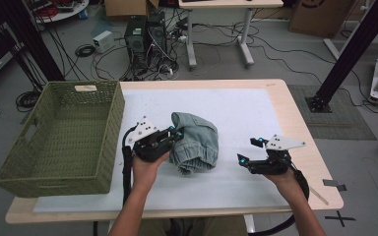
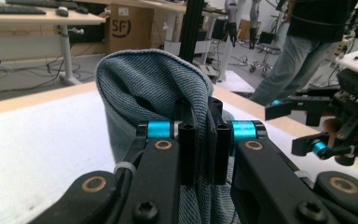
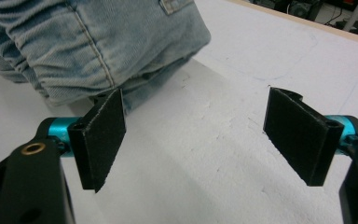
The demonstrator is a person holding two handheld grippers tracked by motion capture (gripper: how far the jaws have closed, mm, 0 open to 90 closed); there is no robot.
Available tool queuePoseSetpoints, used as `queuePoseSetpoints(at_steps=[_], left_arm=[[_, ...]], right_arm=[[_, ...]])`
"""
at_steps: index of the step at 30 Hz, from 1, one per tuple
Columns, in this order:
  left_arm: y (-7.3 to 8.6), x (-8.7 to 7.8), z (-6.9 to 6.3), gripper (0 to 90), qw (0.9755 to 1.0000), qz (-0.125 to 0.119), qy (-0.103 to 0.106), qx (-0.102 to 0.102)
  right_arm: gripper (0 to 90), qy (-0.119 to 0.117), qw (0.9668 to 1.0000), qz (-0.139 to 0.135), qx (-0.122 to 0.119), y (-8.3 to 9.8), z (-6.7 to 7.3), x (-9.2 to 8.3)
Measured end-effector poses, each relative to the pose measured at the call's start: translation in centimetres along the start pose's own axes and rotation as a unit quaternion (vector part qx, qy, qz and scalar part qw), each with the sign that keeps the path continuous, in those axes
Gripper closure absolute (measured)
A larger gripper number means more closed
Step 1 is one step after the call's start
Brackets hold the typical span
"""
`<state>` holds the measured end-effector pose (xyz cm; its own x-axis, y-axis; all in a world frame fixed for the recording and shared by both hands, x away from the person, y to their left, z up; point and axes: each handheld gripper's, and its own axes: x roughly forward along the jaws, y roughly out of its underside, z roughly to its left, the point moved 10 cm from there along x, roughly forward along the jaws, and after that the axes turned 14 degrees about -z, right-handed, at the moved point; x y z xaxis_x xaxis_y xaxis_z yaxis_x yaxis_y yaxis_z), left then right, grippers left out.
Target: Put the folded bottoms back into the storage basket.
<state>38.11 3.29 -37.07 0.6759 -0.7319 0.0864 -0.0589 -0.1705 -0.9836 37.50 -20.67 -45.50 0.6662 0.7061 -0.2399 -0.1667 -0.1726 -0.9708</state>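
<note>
High view shows a bundle of folded jeans [image 1: 194, 142] lying mid-table on the white mat [image 1: 256, 123], a little left of centre. The left gripper [image 1: 174, 132] meets the bundle at its left edge. In the left gripper view its jaws are clenched on a fold of the denim [image 2: 154, 88], with the cloth pinched between the two black pads [image 2: 187, 149] and rising above them in a hump. That grip looks meant to lift or carry the garment, probably toward the green woven basket [image 1: 64, 142] that stands at the table's left end, just beside the mat.

The right gripper [image 1: 251, 152] hangs to the right of the jeans, apart from them, its jaws spread wide with nothing between. In the right gripper view the bundle's lower edge [image 3: 98, 46] lies beyond its left pad [image 3: 100, 137], close to it, and only bare mat shows in the gap. It seems held ready to steady or catch the far side.

Beyond the table, computers and cables sit on the floor.
</note>
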Motion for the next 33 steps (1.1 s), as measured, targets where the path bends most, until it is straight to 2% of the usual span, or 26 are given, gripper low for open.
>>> queuePoseSetpoints(at_steps=[6, 14, 18, 33], left_arm=[[-2.1, -0.2, -0.3, 85.6, 0.9998, -0.011, 0.008, 0.014], [-4.5, -0.7, 0.0, 85.6, 0.9992, -0.022, 0.008, 0.031], [-6.1, -1.5, 0.7, 85.6, 0.9987, -0.034, 0.002, 0.039], [-9.5, -4.3, 2.9, 85.5, 0.9970, -0.053, -0.022, 0.052]], right_arm=[[21.3, -0.002, 1.0000, -0.002, -0.001, -0.2, 0.1, 0.1], [21.3, -0.003, 1.0000, -0.003, -0.002, -0.3, 0.2, 0.1], [21.4, -0.001, 1.0000, -0.002, -0.001, -0.4, 0.1, 0.1], [21.3, -0.008, 1.0000, -0.002, -0.002, -0.7, 0.7, 0.9]])
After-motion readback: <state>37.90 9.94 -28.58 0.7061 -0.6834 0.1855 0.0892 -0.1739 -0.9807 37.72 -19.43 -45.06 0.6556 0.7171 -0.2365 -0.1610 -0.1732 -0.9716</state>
